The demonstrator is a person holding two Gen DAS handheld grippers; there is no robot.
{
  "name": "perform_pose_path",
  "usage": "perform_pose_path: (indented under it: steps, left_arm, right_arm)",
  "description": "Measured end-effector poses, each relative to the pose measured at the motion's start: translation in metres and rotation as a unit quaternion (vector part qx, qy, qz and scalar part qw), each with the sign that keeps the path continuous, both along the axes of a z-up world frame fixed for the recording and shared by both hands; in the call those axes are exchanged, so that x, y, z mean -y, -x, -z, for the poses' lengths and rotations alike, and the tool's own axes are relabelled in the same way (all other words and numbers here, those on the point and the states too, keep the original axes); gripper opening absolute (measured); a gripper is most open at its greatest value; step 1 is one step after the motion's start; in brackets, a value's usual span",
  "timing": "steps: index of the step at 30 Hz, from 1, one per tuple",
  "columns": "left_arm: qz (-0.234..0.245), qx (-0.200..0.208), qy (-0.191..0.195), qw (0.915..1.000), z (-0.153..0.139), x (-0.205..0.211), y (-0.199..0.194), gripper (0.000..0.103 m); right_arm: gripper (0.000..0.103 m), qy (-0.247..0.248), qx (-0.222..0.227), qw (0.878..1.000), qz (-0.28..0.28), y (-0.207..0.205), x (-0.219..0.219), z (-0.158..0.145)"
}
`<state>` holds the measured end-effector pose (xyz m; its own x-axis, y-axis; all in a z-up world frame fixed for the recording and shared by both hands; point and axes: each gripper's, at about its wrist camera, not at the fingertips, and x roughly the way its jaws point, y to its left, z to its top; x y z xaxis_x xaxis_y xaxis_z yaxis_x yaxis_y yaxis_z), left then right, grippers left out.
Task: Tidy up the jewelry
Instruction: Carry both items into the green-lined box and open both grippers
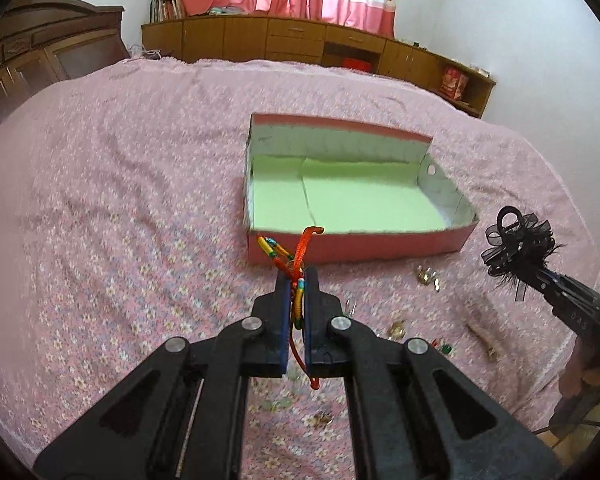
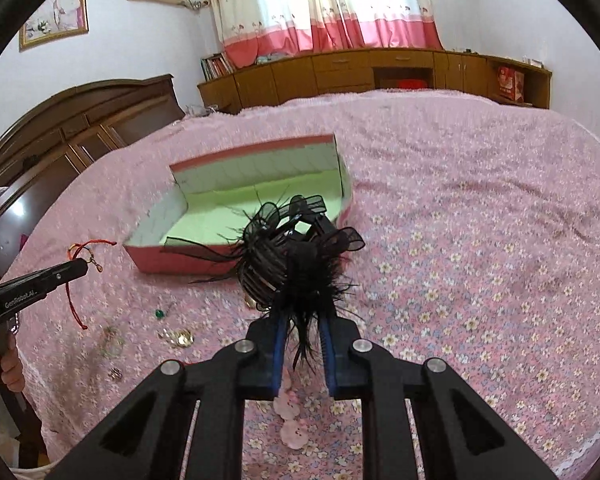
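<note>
The left gripper (image 1: 298,280) has its fingers pressed together on a multicoloured braided cord bracelet (image 1: 290,256), held above the bed (image 1: 120,168) just short of the near wall of the open pink box (image 1: 360,246). The right gripper (image 2: 302,312) pinches a black feathered hair claw (image 2: 284,252), also lifted clear, near the box's front corner. Both loads should travel over the rim before release, low enough that the cord's loose tail does not snag the wall. Small pieces, probably earrings (image 2: 178,338), lie scattered on the bedspread, and a green bead (image 2: 159,313) sits beside them.
</note>
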<state>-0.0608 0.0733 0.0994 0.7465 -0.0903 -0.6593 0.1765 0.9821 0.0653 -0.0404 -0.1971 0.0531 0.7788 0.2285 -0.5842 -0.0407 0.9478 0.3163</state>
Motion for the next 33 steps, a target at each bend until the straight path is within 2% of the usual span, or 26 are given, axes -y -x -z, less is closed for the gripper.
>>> perform_pose_path:
  steps: [4,5,11,18,24,33]
  left_arm:
    - [0.007,0.011,-0.017,0.9998,-0.013,0.010,-0.015,0.000]
    - [0.010,0.010,-0.018,0.9997,-0.012,0.019,-0.030,0.000]
    - [0.012,0.004,-0.008,0.9999,-0.005,0.055,-0.078,0.000]
    - [0.012,0.001,-0.001,0.9999,-0.001,0.062,-0.121,0.000]
    - [0.008,-0.012,0.007,0.9999,0.014,0.065,-0.159,0.000]
    - [-0.007,-0.047,-0.010,0.9988,0.039,0.078,-0.215,0.000]
  right_arm:
    - [0.017,-0.005,0.009,1.000,-0.001,-0.009,0.003,-0.010]
    - [0.017,-0.006,0.010,1.000,-0.001,-0.010,0.003,-0.012]
    - [0.017,-0.009,0.020,1.000,-0.004,-0.035,0.004,-0.025]
    - [0.017,-0.007,0.015,1.000,-0.010,-0.073,0.001,-0.030]
    - [0.017,-0.003,0.003,1.000,-0.009,-0.109,-0.003,-0.029]
    - [0.017,0.019,-0.025,0.999,-0.005,-0.159,-0.010,-0.013]
